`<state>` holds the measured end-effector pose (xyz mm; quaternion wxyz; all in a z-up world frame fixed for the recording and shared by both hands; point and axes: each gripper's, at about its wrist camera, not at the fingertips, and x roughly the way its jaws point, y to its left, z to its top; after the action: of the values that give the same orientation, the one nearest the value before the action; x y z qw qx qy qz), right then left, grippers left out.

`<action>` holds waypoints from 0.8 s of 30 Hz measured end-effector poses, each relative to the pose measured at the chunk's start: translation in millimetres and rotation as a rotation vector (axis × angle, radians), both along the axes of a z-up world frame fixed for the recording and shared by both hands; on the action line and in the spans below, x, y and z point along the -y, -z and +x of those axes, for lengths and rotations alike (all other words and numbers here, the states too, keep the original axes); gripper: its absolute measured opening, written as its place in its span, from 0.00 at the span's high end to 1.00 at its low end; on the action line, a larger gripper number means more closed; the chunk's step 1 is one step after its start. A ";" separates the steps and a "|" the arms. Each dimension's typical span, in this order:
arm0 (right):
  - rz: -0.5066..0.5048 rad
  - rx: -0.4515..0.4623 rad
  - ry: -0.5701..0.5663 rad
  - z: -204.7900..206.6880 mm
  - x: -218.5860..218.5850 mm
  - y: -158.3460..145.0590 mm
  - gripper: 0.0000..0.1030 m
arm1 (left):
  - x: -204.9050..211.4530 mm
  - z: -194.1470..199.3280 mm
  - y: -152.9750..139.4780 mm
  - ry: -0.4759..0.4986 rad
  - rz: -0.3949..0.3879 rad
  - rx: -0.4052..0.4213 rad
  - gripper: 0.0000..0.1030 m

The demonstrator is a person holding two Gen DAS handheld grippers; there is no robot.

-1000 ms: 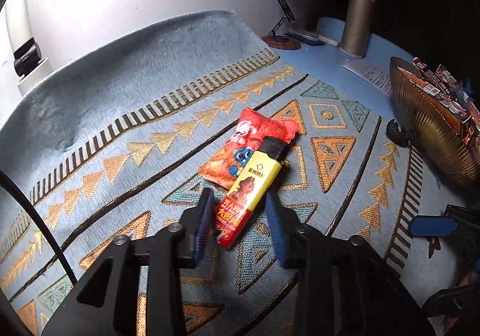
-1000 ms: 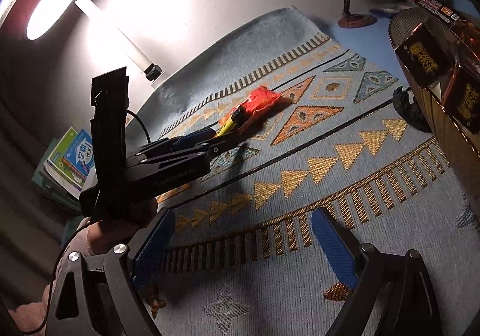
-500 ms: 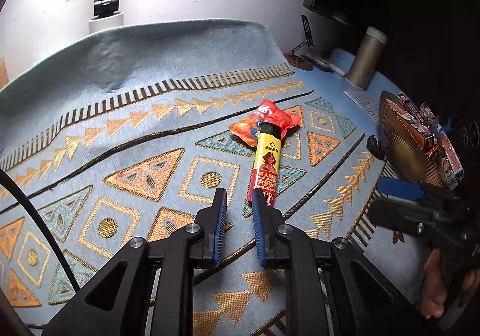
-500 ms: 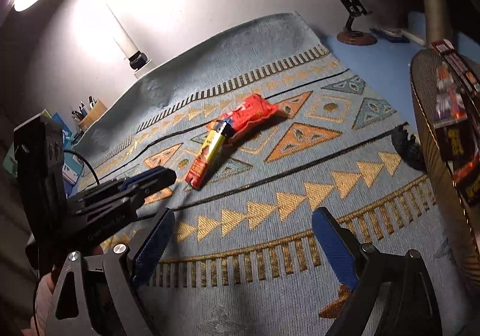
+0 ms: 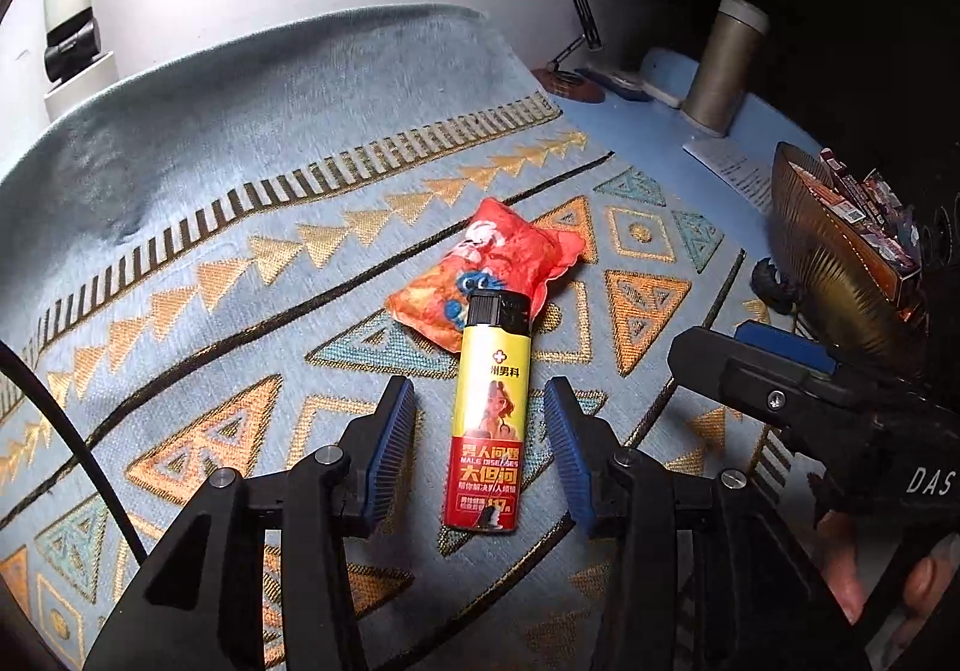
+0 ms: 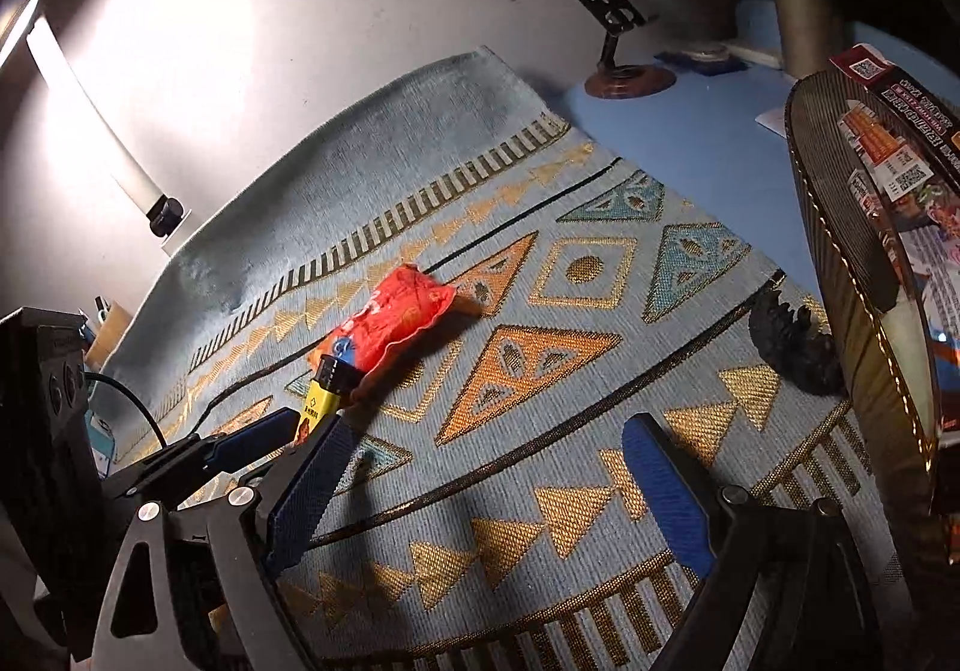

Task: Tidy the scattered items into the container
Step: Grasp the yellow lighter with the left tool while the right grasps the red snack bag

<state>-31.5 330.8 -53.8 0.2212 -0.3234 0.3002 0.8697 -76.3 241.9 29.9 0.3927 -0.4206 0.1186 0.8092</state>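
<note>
1. Left wrist view: patterned cloth [image 5: 180, 263] covers the table.
2. Basket [image 6: 840, 263] at the right edge holds packets.
3. Left gripper [image 5: 480, 449] is opening, its pads astride the lighter [image 5: 489, 419], not touching.
4. Right gripper [image 6: 486, 491] is spread wide, empty.
5. Red packet [image 5: 498, 263] lies under the lighter's cap.

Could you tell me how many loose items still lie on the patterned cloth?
3: a yellow lighter between the left claw's opening jaws, an orange snack packet under its cap end, and a small black figure beside the basket; others may be hidden.
</note>
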 end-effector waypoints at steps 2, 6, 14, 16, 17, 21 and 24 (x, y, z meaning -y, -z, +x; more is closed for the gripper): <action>-0.009 -0.007 -0.006 0.8 0.7 0.5 0.11 | 1.4 -2.8 0.5 -0.013 0.032 0.024 0.81; -0.021 -0.009 -0.022 -0.2 1.2 2.3 0.11 | 21.6 -1.4 -5.4 -0.066 0.071 0.020 0.81; 0.035 0.065 -0.120 -35.6 23.9 -2.8 0.11 | 101.0 2.3 -7.7 -0.269 0.153 0.033 0.81; 0.051 0.115 -0.169 -60.8 32.3 -6.2 0.11 | 108.3 -7.4 -4.5 -0.294 0.177 0.073 0.81; 0.041 0.140 -0.192 -73.9 34.3 -7.0 0.11 | 111.1 -9.7 -4.4 -0.304 0.188 0.077 0.81; 0.042 0.201 -0.131 -114.0 32.8 -5.3 0.11 | 112.3 -9.3 -4.5 -0.332 0.185 0.060 0.81; 0.031 0.221 -0.051 -131.2 27.1 3.6 0.06 | 115.0 -9.4 -4.3 -0.357 0.174 0.050 0.81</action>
<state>-162.8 303.7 -57.4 0.2357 -0.4215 0.2520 0.8386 -85.7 126.9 34.2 0.2807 -0.4194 -0.0380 0.8625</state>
